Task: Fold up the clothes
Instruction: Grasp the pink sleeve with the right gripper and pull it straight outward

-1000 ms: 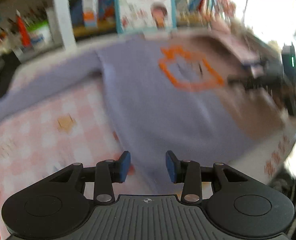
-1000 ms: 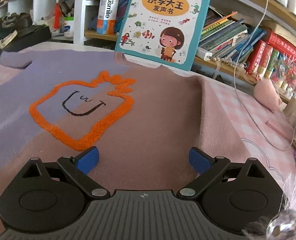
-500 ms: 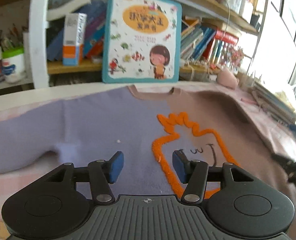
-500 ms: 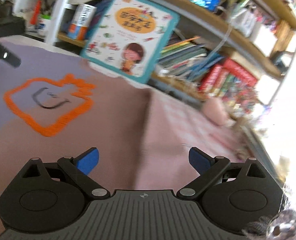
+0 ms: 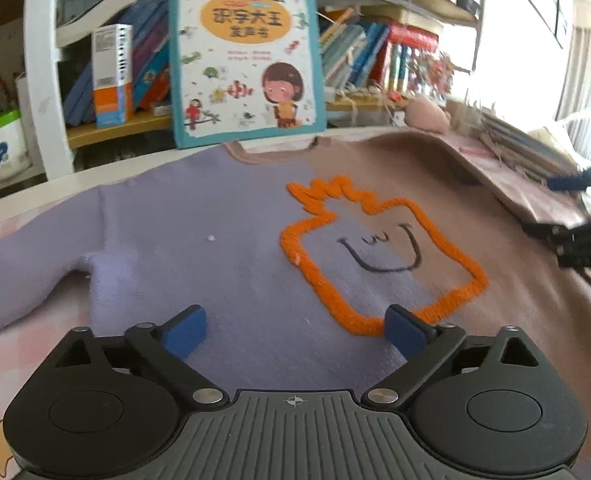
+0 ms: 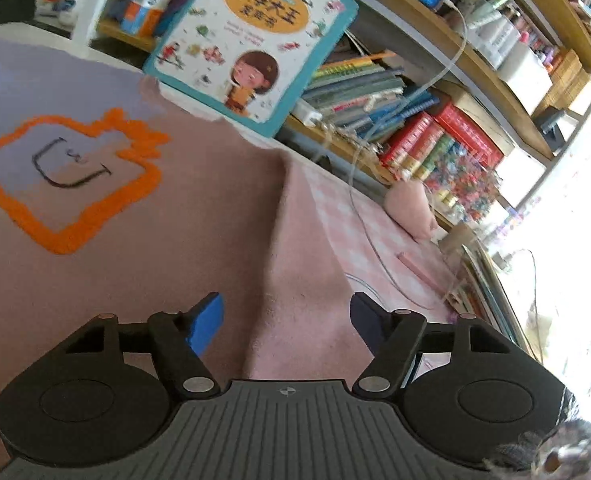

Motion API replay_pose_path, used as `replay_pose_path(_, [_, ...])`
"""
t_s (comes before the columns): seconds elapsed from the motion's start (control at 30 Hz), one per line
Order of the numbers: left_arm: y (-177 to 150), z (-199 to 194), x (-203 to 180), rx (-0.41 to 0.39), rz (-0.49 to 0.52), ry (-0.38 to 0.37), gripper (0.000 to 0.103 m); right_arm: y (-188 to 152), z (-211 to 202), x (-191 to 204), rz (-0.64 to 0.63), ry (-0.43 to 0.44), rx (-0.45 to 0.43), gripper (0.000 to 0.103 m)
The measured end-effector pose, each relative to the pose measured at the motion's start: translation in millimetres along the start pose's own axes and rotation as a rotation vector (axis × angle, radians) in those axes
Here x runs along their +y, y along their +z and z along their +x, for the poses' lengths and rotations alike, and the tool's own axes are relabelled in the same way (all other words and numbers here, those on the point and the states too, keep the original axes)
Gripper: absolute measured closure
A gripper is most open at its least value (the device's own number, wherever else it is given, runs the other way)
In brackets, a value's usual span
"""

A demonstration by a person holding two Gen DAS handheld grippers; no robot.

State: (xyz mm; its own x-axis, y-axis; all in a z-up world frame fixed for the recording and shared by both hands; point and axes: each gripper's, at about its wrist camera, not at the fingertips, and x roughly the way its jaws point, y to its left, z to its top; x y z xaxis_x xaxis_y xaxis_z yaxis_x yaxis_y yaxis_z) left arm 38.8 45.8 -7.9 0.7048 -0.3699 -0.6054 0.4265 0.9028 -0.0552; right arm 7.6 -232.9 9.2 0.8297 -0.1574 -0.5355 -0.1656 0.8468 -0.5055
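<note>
Background items: a teal-bordered children's picture book (image 5: 245, 56) stands upright against a wooden bookshelf (image 6: 415, 28); to its left, a white-and-orange box (image 5: 112, 76) stands on end, with leaning blue books behind it, and a white tub with a green lid (image 5: 0, 144) further left. Rows of books (image 6: 379, 108) fill the shelf to the right. A pink plush toy (image 6: 411, 212) lies on the pink checked tablecloth (image 6: 379, 240), crossed by a thin white cable (image 6: 369, 236); a pink pencil (image 6: 421, 272) lies nearby
</note>
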Motion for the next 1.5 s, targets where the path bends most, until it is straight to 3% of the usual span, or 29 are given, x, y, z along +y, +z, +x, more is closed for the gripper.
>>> replay_pose_path(0.07, [0, 2, -4, 0.011, 0.022, 0.009, 0.001, -1, 4, -3, 0.017, -0.018, 0.025, 0.049])
replay_pose_path(0.4, [-1, 4, -7, 0.024, 0.045, 0.023, 0.0, -2, 8, 6, 0.004, 0.012, 0.062, 0.057])
replay_pose_path(0.57, [-1, 4, -8, 0.026, 0.048, 0.026, 0.0, 3, 24, -10, 0.019, -0.099, 0.074, 0.095])
replay_pose_path(0.83, [-1, 5, -7, 0.028, 0.05, 0.026, 0.0, 42, 89, -60, 0.028, -0.426, 0.018, 0.094])
replay_pose_path(0.9, [-1, 5, -7, 0.028, 0.05, 0.027, 0.0, 51, 105, -70, 0.012, -0.499, 0.013, 0.081])
replay_pose_path(0.93, [-2, 5, -7, 0.028, 0.05, 0.026, 0.0, 56, 114, -75, 0.004, -0.535, 0.01, 0.066])
replay_pose_path(1.03, [-1, 5, -7, 0.028, 0.049, 0.026, 0.0, 70, 139, -90, -0.021, -0.644, 0.001, 0.061])
replay_pose_path(1.1, [-2, 5, -7, 0.028, 0.049, 0.026, 0.0, 76, 122, -83, -0.009, -0.606, -0.054, 0.049])
replay_pose_path(1.13, [-2, 5, -7, 0.029, 0.049, 0.026, 0.0, 75, 108, -75, 0.002, -0.54, -0.082, 0.044])
replay_pose_path(1.23, [-1, 5, -8, 0.03, 0.05, 0.027, 0.0, 67, 65, -44, 0.036, -0.261, -0.147, 0.043])
replay_pose_path(1.3, [-1, 5, -7, 0.03, 0.05, 0.027, 0.0, 56, 47, -18, 0.014, -0.117, -0.145, 0.044])
replay_pose_path(1.4, [-1, 5, -7, 0.03, 0.049, 0.026, 0.0, 36, 35, 15, -0.06, -0.062, -0.111, 0.044])
replay_pose_path(1.5, [-1, 5, -7, 0.031, 0.049, 0.026, 0.0, 28, 34, 15, -0.038, -0.056, -0.081, 0.045])
